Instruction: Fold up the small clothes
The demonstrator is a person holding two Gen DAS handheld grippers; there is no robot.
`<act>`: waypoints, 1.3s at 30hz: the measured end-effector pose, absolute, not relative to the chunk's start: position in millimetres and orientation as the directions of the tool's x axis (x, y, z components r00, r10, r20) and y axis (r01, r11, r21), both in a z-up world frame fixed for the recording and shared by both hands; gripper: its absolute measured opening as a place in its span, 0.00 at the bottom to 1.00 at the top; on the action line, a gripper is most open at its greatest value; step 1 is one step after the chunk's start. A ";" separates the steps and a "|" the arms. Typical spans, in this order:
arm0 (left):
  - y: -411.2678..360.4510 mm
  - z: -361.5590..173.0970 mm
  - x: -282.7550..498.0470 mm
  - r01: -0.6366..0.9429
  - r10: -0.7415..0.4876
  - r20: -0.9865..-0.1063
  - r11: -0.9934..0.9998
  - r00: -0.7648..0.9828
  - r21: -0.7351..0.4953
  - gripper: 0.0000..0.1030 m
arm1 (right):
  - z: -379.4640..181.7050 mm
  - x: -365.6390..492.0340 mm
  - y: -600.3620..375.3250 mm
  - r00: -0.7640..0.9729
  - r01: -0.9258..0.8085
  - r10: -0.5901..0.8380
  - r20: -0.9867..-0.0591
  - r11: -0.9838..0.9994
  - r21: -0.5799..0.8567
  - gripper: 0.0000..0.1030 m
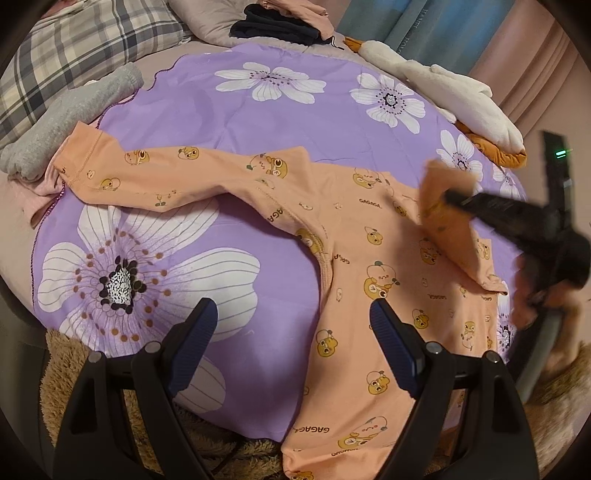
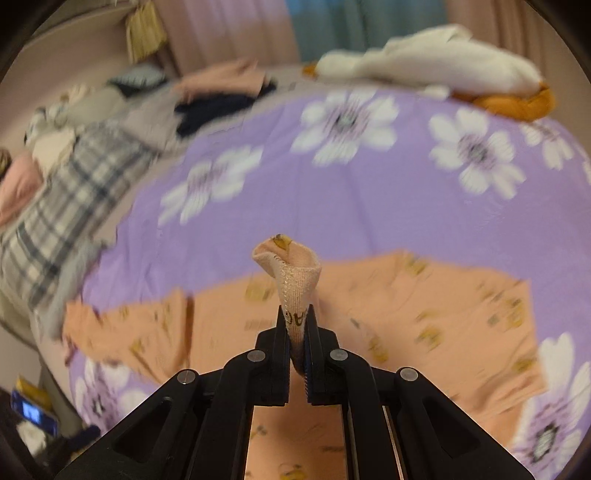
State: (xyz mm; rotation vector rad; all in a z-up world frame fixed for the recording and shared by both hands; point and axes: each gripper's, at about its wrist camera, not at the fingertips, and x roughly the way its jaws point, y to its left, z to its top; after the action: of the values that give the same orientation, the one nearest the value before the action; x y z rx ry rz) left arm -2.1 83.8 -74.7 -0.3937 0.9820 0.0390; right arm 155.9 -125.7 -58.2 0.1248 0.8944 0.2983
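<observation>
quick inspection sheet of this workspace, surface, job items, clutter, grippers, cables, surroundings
surface: purple floral sheet spread over a bed, mostly smooth.
job's things: peach printed top lying flat, one sleeve stretched out to the side, the other sleeve's cuff lifted off the sheet.
clutter: grey garment, dark folded clothes, white plush goose, plaid pillow.
grippers: left gripper open, nothing between its fingers, over the top's side edge; right gripper shut on the cuff.
cables: nothing seen.
surroundings: curtains behind the bed, shaggy tan rug below its edge.
</observation>
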 end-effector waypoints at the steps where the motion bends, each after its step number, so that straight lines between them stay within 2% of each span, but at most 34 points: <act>1: 83.8 -75.5 -2.1 -0.210 -0.143 -0.817 0.929 0.558 -0.306 0.82 | -70.5 156.1 -116.5 0.559 -0.216 0.308 -0.770 0.950 0.224 0.07; 6: 83.8 -77.7 -2.2 -0.209 -0.144 -0.822 0.930 0.551 -0.303 0.82 | -110.2 154.5 -85.6 0.465 -0.256 0.285 -0.838 0.950 0.181 0.07; 11: 84.1 -81.3 -1.8 -0.207 -0.154 -0.822 0.927 0.548 -0.311 0.83 | -121.3 153.5 -84.8 0.436 -0.247 0.268 -0.859 0.954 0.172 0.09; 13: 83.9 -83.0 -0.2 -0.204 -0.161 -0.823 0.927 0.545 -0.316 0.83 | -120.7 150.9 -88.2 0.427 -0.256 0.288 -0.857 0.948 0.191 0.17; 15: 83.7 -83.3 1.8 -0.200 -0.167 -0.822 0.926 0.545 -0.321 0.83 | -115.9 146.1 -92.5 0.408 -0.275 0.337 -0.848 0.932 0.238 0.47; 17: 83.7 -81.8 5.4 -0.193 -0.179 -0.815 0.923 0.551 -0.334 0.83 | -108.7 140.1 -97.9 0.410 -0.289 0.384 -0.827 0.915 0.282 0.55; 20: 82.3 -78.6 13.7 -0.172 -0.208 -0.803 0.918 0.559 -0.358 0.84 | -88.0 129.1 -116.3 0.430 -0.294 0.445 -0.785 0.892 0.344 0.57; 23: 75.2 -75.4 29.2 -0.125 -0.256 -0.783 0.913 0.567 -0.389 0.84 | -68.8 119.7 -151.8 0.498 -0.243 0.448 -0.743 0.894 0.376 0.62; 30: 39.6 -96.5 95.1 -0.030 -0.391 -0.777 0.885 0.493 -0.465 0.83 | -62.3 104.2 -242.9 0.630 0.031 0.198 -0.751 0.960 0.280 0.63; 34: 18.3 -120.8 135.0 -0.032 -0.462 -0.780 0.852 0.422 -0.523 0.82 | -75.2 92.3 -288.9 0.629 0.145 0.166 -0.759 0.935 0.325 0.63; 35: 14.6 -126.1 141.4 -0.048 -0.466 -0.785 0.848 0.409 -0.528 0.77 | -78.1 89.6 -295.5 0.630 0.163 0.159 -0.760 0.930 0.330 0.63; 38: 13.0 -137.4 154.1 -0.119 -0.469 -0.775 0.819 0.423 -0.561 0.73 | -85.5 84.0 -317.8 0.622 0.233 0.126 -0.773 0.913 0.336 0.63; 39: 13.0 -136.4 155.0 -0.128 -0.461 -0.767 0.816 0.446 -0.564 0.62 | -88.5 82.4 -325.3 0.619 0.248 0.124 -0.775 0.906 0.342 0.63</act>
State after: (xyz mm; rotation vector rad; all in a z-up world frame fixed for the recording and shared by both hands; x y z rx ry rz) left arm 155.0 13.0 -136.4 -0.6112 1.1062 -0.2228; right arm 82.4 -325.3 -88.5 0.4459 0.9084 -0.0742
